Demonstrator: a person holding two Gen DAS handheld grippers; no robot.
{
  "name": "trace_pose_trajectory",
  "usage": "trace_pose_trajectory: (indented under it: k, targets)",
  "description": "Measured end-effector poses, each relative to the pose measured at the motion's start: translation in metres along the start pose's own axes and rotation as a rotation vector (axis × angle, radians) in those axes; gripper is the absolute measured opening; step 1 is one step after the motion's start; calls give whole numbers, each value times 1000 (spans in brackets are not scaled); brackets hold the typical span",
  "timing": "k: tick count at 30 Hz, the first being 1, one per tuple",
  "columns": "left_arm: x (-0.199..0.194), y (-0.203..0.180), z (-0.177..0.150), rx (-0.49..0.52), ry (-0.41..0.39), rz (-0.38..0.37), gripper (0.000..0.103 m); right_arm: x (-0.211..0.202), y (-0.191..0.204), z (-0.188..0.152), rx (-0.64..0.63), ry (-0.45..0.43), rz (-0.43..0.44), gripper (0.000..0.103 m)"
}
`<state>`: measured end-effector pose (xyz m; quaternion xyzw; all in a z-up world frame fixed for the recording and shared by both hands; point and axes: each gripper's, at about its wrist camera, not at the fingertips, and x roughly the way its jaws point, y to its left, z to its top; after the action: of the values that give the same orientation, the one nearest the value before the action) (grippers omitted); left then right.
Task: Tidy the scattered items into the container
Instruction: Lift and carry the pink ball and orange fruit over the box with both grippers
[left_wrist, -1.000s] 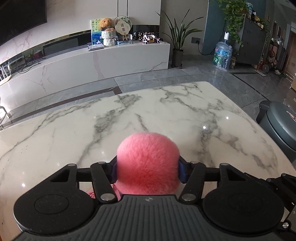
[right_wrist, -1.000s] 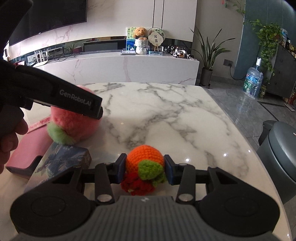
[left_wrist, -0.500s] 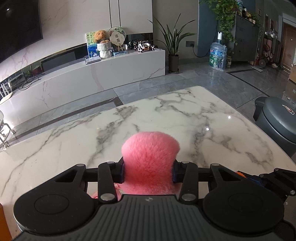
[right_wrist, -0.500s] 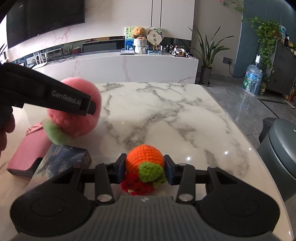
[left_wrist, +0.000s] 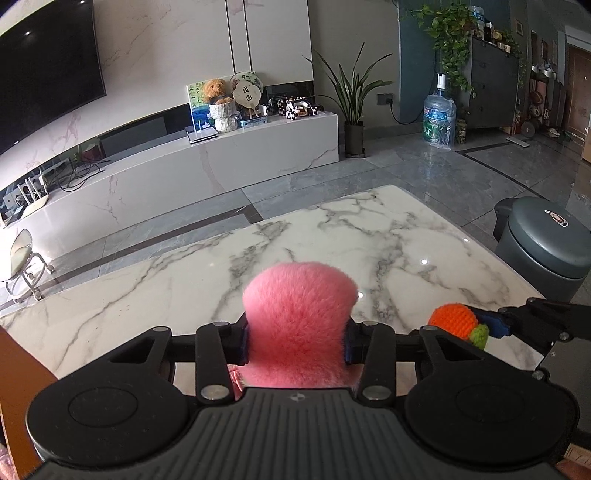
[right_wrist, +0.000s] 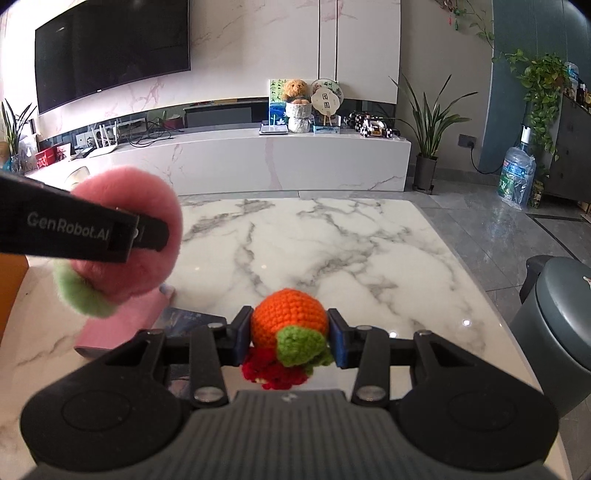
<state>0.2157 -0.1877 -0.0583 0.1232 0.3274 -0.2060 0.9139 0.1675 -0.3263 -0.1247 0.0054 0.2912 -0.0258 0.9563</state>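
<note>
My left gripper has its jaws clamped on a pink fluffy ball, and the fur bulges out above and in front of the jaws, pinched narrow where they meet it. It looks light and very soft, so it will squash rather than resist; I judge a hold across its middle is right, since the plush could slip out if I gripped only the fur tips. From the other side I can see a green tuft hanging below the jaws.

My right gripper has its jaws clamped on an orange crocheted ball, one jaw on each flank, with a green knitted leaf and red yarn dangling just beneath. It seems light, springy and grippy, not fragile; the round body is the place to hold, not the loose trimmings.

Both toys hang above the tabletop. Below and left of my right jaws lies a pink tray, perhaps the container
</note>
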Motion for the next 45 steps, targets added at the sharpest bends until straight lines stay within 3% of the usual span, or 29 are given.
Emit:
trace_pose_trajectory:
  k: [15,25,34,45]
  targets:
    - [-115,38,-25,-75,-107,45,48,-109,47,21,-7,-128,36,45]
    - [-177,102,-55,-199,-171,126,48,-160,121,40,-114,-194,168,45]
    - [-216,175,-91,-313,-169,258,48,-170,195,51,-190,-171,320,45]
    - [-231,261,-122,-454,-153,349,48,-163,296,60,-332,-150,436,45]
